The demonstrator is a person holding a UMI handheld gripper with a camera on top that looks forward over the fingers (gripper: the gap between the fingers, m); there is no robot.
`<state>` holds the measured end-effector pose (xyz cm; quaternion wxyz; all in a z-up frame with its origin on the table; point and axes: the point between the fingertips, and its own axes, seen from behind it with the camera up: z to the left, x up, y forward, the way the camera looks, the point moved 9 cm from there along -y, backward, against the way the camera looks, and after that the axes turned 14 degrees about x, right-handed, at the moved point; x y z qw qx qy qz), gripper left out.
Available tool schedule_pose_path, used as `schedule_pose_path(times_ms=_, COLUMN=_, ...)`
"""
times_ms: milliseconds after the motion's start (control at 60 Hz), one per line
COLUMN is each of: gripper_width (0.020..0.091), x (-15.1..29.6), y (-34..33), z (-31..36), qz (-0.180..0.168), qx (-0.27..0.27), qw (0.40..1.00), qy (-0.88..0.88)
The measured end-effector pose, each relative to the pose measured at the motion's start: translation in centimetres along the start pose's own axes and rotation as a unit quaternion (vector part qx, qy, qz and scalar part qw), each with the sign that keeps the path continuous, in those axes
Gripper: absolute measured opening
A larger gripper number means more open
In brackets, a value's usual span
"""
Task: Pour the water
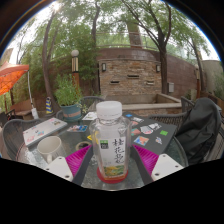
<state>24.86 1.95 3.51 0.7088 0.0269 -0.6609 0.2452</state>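
A clear plastic bottle with a white cap, a pale label with dark characters and yellowish liquid stands upright between my fingers. My gripper is shut on the bottle, with the pink pads pressing on its lower half from both sides. A white cup sits on the glass table, to the left of the left finger and a little beyond it. The bottle hides whatever lies directly behind it.
Papers and small coloured cards lie on the table beyond the bottle. A black backpack sits at the right, and a potted plant stands at the far left. A stone wall and trees are behind.
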Motion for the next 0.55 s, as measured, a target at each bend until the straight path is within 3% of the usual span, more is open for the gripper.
schedule_pose_path(times_ms=333, gripper_width=0.0840, x=6.3, y=-13.5, z=7.9, qz=0.068, qx=-0.101, qw=0.991, qy=0.049)
schedule_pose_path(times_ms=550, gripper_width=0.0839, x=11.1, y=-23.1, z=19.6, qz=0.070, qx=-0.128, qw=0.985, qy=0.089)
